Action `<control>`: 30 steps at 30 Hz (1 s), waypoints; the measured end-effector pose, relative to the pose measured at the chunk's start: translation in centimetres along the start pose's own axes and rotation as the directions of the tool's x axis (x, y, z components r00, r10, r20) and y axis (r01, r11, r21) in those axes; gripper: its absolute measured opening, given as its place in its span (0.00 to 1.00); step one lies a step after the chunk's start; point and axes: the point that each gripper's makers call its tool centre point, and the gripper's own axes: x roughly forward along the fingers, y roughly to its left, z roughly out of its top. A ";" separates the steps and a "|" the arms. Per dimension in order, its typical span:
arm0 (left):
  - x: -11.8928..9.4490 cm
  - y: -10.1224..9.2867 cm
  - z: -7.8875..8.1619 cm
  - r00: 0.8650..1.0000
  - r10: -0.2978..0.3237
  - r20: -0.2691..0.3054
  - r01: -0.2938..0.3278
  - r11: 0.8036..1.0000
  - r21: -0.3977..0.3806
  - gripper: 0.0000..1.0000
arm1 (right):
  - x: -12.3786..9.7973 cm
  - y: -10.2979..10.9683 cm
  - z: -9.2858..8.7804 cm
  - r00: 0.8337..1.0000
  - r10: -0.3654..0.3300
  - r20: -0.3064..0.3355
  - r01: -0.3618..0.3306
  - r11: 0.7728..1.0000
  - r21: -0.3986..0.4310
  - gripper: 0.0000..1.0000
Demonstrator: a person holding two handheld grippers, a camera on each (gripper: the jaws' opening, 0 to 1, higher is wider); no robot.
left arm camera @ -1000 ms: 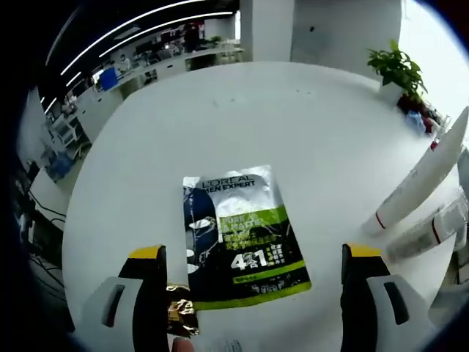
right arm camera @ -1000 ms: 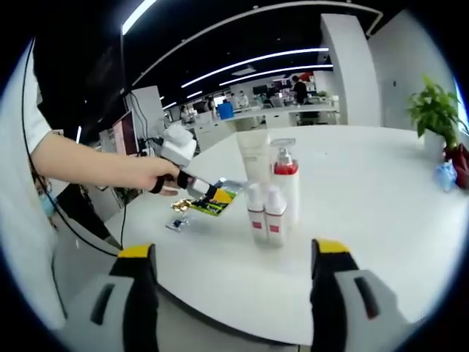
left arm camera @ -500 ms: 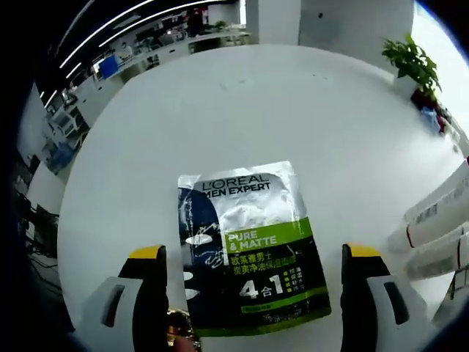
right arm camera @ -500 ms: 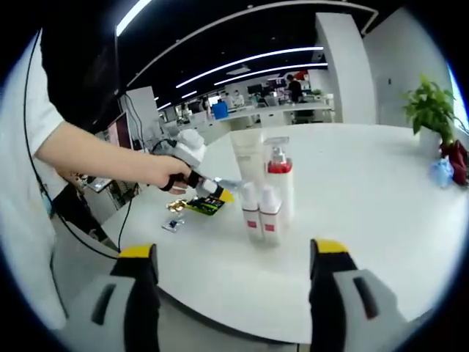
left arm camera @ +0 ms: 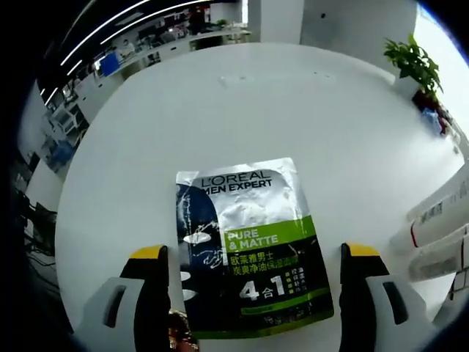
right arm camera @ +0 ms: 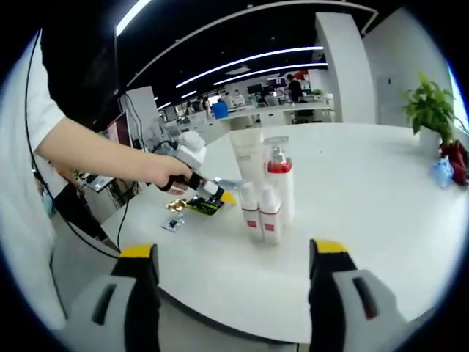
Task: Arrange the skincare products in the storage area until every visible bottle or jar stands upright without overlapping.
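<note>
A flat silver, black and green L'Oreal Men Expert sachet (left arm camera: 253, 249) lies on the white round table (left arm camera: 220, 110). My left gripper (left arm camera: 254, 301) hovers open just over its near end, one jaw on either side. At the right edge of the left gripper view lie parts of white tubes with red bands (left arm camera: 440, 220). In the right gripper view a white tube (right arm camera: 249, 158), a pump bottle with a red collar (right arm camera: 279, 176) and two small white bottles (right arm camera: 261, 214) stand upright in a tight group. My right gripper (right arm camera: 233, 293) is open, well short of them, with nothing between its fingers.
A person's hand holds the left gripper (right arm camera: 196, 178) over the sachet (right arm camera: 206, 206), left of the bottles. A small gold packet (right arm camera: 176, 206) and a small clear sachet (right arm camera: 174, 224) lie near the table edge. A potted plant (right arm camera: 432, 110) stands at the far right.
The left gripper has come closer to the sachet, which now looms larger between its jaws; the gold packet has slid almost out of view. The right gripper has held still.
</note>
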 end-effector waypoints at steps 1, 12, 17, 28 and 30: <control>-0.1 -0.1 0.1 1.000 -0.001 -0.002 0.001 1.000 0.001 0.87 | 0.0 0.0 0.0 1.000 -0.001 -0.001 0.001 1.000 -0.001 0.85; -0.3 -1.4 0.0 1.000 -0.023 -0.010 0.023 0.999 0.045 0.56 | -0.1 -0.1 0.1 1.000 -0.005 0.008 0.005 1.000 -0.005 0.84; -0.7 -1.9 0.1 0.999 -0.051 0.010 0.051 0.999 0.013 0.42 | -0.1 -0.1 0.1 1.000 -0.008 0.011 0.008 1.000 -0.007 0.84; -1.8 -2.2 -0.6 0.996 -0.091 0.026 0.092 0.996 -0.018 0.22 | -0.2 -0.1 0.2 1.000 -0.010 0.016 0.010 1.000 -0.014 0.83; -2.0 -2.3 -0.8 0.995 -0.092 0.027 0.092 0.996 -0.006 0.21 | -0.2 0.0 0.2 1.000 -0.010 0.016 0.010 1.000 -0.016 0.83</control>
